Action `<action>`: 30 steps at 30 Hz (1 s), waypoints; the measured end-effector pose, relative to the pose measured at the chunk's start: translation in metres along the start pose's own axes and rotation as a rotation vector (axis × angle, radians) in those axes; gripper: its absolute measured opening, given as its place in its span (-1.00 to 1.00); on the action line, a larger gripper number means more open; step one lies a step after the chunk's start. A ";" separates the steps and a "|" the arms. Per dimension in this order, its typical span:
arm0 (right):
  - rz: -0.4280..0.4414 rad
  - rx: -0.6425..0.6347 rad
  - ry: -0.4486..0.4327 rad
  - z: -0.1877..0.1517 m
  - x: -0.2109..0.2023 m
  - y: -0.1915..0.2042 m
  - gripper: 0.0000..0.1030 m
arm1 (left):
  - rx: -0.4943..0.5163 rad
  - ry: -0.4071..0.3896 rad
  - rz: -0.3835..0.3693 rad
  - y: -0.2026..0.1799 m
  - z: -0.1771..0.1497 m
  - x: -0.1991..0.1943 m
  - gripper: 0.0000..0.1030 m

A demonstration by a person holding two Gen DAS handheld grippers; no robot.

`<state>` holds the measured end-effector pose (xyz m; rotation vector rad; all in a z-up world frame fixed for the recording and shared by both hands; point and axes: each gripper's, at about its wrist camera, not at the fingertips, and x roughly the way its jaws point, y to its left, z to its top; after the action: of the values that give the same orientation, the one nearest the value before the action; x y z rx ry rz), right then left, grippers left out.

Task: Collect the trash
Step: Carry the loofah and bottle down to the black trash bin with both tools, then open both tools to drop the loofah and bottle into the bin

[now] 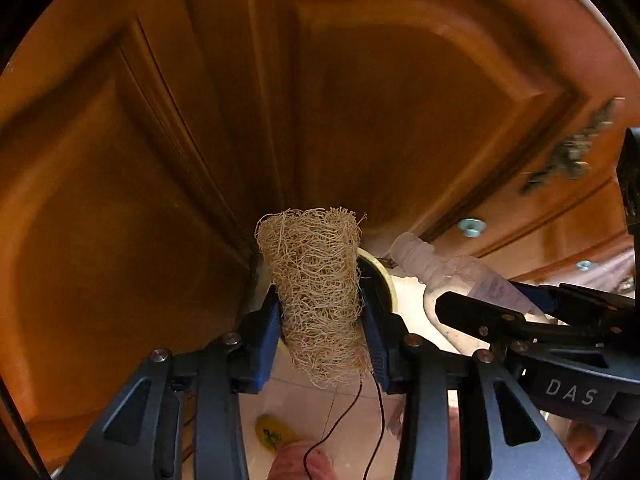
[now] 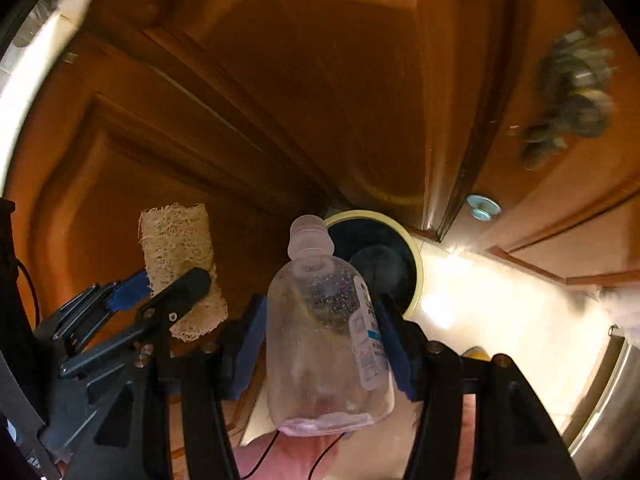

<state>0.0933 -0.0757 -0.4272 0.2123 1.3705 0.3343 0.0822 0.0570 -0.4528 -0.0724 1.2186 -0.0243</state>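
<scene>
**Both grippers loaded above a round bin by the cabinets**

Farthest left stand the raised-panel doors of the orange-brown wooden cabinet point(image 1: 120, 168), filling most of both wrist views. In front of them the left gripper point(image 1: 320, 320) is clenched on a tan, fibrous loofah scrubber point(image 1: 316, 288) of roughly tubular shape: its blue-padded fingers point(image 1: 266, 332) press into the scrubber's lower half from either side, and the upper half sticks out past the fingertips. From the right wrist camera the same scrubber point(image 2: 180, 264) shows at left, pinched in that gripper's black and blue jaws.

Just beyond the scrubber, low against the cabinet base, sits a round dark bin with a pale yellow rim point(image 2: 416, 264) (only an arc of it shows in the left view, behind the scrubber). It stands on a glossy pale tiled floor point(image 2: 500, 320).

Right of centre, the right gripper point(image 2: 326, 336) grasps a clear, empty plastic bottle with a small blue-and-white label point(image 2: 316, 320). Its blue pads point(image 2: 250, 344) bear on the bottle's sides, and the capless neck points forward toward the bin's opening. In the left view the bottle point(image 1: 440, 268) lies just beside the scrubber, apart from it.

Farther right, a pale blue round knob point(image 2: 482, 206) sits on a cabinet front, and a blurred grey-green bunch point(image 2: 572, 92) hangs against the wood above it; what it is cannot be told.
</scene>
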 end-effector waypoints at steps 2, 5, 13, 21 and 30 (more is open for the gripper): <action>-0.004 -0.003 -0.009 0.004 0.018 -0.003 0.11 | -0.018 0.006 -0.022 0.011 -0.004 0.023 -0.23; -0.028 -0.029 -0.029 0.010 0.044 -0.006 0.11 | -0.021 0.008 -0.039 0.024 -0.010 0.054 -0.17; -0.033 0.056 -0.024 0.010 0.089 -0.040 0.11 | -0.035 0.053 -0.064 0.045 -0.026 0.115 0.53; -0.034 0.074 -0.015 0.004 0.095 -0.047 0.11 | 0.007 0.052 -0.037 0.025 -0.030 0.121 0.53; -0.028 0.064 -0.013 -0.005 0.059 -0.036 0.11 | 0.008 0.045 -0.041 0.015 -0.015 0.078 0.53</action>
<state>0.1020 -0.0884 -0.4945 0.2477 1.3717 0.2649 0.0946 0.0664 -0.5321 -0.0899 1.2623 -0.0667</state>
